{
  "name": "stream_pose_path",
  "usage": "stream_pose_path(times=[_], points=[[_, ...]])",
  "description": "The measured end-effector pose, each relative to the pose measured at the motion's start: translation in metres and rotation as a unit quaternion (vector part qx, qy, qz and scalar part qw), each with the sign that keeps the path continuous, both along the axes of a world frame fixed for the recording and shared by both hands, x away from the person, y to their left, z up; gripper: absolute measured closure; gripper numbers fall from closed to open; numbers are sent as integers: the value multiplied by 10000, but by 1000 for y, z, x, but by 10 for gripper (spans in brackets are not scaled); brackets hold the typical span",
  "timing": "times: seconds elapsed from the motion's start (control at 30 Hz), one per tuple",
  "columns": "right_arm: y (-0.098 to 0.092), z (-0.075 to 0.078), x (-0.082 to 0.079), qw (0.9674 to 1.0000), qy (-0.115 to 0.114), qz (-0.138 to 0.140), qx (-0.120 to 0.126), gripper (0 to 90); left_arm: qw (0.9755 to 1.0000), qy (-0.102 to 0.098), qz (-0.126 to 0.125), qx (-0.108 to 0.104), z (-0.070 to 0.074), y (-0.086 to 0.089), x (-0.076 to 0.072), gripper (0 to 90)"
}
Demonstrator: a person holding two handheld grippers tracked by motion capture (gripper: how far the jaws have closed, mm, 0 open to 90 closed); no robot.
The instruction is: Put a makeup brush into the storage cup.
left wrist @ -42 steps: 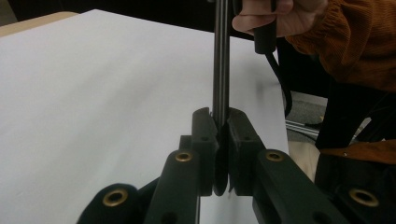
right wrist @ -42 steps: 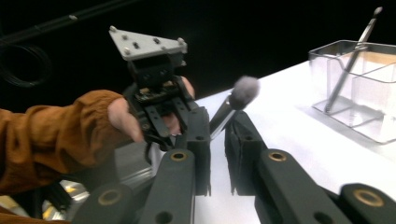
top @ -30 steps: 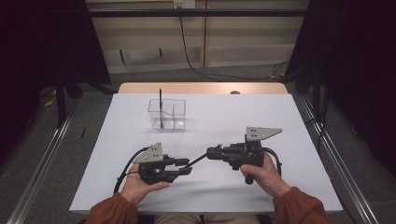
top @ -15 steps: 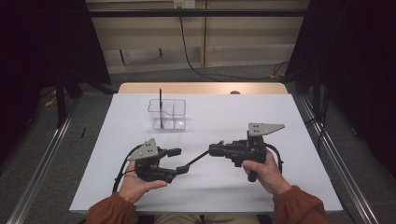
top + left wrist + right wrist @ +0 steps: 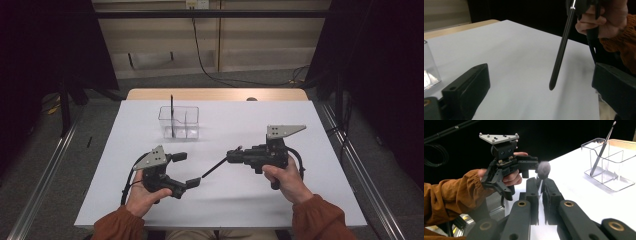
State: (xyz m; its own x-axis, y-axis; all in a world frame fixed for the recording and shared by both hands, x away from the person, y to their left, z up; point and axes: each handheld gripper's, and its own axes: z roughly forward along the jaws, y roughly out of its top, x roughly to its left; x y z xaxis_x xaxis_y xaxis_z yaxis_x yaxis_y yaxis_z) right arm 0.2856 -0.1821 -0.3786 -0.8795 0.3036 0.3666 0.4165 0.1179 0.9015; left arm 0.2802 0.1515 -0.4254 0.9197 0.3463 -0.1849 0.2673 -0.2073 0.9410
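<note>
Black slim makeup brush (image 5: 216, 167) sits clamped in the right hand-held gripper (image 5: 234, 155); left hand-held gripper (image 5: 186, 169) gapes, just opened; weak pinch risks a drop.

You see the white worktop (image 5: 300, 200) evenly lit from above against dark surroundings, shadows soft. In your left gripper view the near tool jaws blur; your right gripper view blurs its brush tip (image 5: 543, 170).

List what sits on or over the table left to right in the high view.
left gripper, jaws just opened and standing wide → clear divided container with a dark stick in it, farther back → black makeup brush → right gripper, shut on the brush.
</note>
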Motion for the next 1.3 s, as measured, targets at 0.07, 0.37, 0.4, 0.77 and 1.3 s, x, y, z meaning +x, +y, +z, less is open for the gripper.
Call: stream_pose_path(times=[0.07,0.37,0.4,0.77,1.3], points=[[1,4,1,10000,-2,18,-34,838,10000,-26,0,41,0,0,-1,13],[4,15,13,9976,61,-72,-679,838,9999,-69,100,91,1,0,-2,13],[4,15,14,9969,83,-70,-774,838,9998,-76,122,101,1,0,-2,14],[9,27,21,9914,-18,18,-1309,838,9996,-148,159,195,2,-7,1,30],[27,34,25,9747,84,384,-2201,838,9996,-185,-111,180,1,-18,1,50]])
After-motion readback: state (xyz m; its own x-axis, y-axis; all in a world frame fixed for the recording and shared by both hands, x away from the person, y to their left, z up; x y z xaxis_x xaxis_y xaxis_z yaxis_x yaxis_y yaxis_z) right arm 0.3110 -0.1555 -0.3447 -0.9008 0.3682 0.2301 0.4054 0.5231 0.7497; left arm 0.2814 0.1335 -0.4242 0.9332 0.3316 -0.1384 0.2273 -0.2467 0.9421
